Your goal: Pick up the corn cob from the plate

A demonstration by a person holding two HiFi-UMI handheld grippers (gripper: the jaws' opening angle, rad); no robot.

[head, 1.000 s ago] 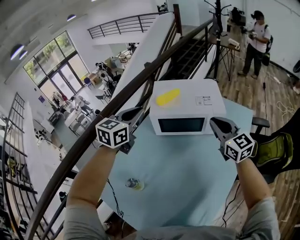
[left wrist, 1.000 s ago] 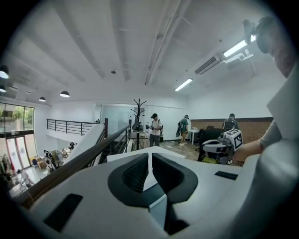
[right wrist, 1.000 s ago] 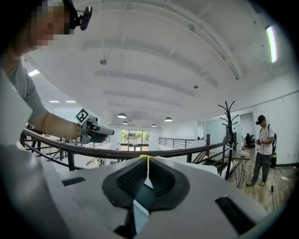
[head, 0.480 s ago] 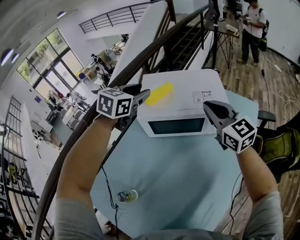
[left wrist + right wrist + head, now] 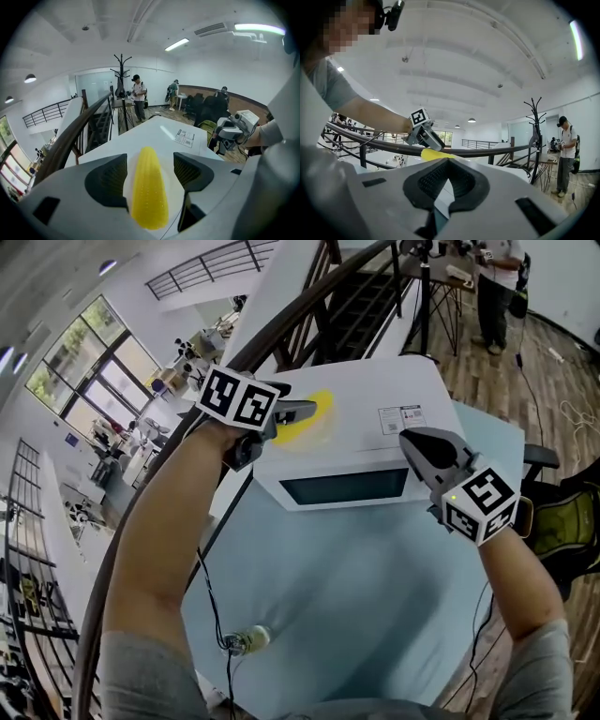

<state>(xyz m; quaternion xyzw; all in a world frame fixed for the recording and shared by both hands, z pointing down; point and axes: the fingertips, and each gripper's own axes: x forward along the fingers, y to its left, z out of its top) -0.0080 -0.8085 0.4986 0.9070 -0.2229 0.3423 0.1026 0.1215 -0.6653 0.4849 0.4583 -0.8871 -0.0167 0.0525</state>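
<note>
A yellow corn cob [image 5: 149, 187] lies on a white plate [image 5: 172, 190] on top of the white microwave [image 5: 375, 442]. My left gripper [image 5: 150, 176] reaches down over it, jaws opening, one on each side of the cob, and the pads do not press on it. In the head view the left gripper [image 5: 305, 412] covers part of the corn cob [image 5: 319, 409]. My right gripper [image 5: 412, 440] hovers at the microwave's front right corner, shut and empty. From the right gripper view [image 5: 449, 161] the corn cob [image 5: 433, 154] shows under the left gripper [image 5: 436, 142].
The microwave stands on a light-blue table [image 5: 356, 577] beside a dark stair railing [image 5: 281, 329]. A small bulb-like object with a cable [image 5: 246, 640] lies near the table's front left. A chair with a green bag [image 5: 562, 531] is at the right. A person [image 5: 138, 98] stands by a coat rack.
My left gripper has moved forward and down from the microwave's left front corner to the corn, and its jaws have opened. The right gripper has shifted a little toward the microwave.
</note>
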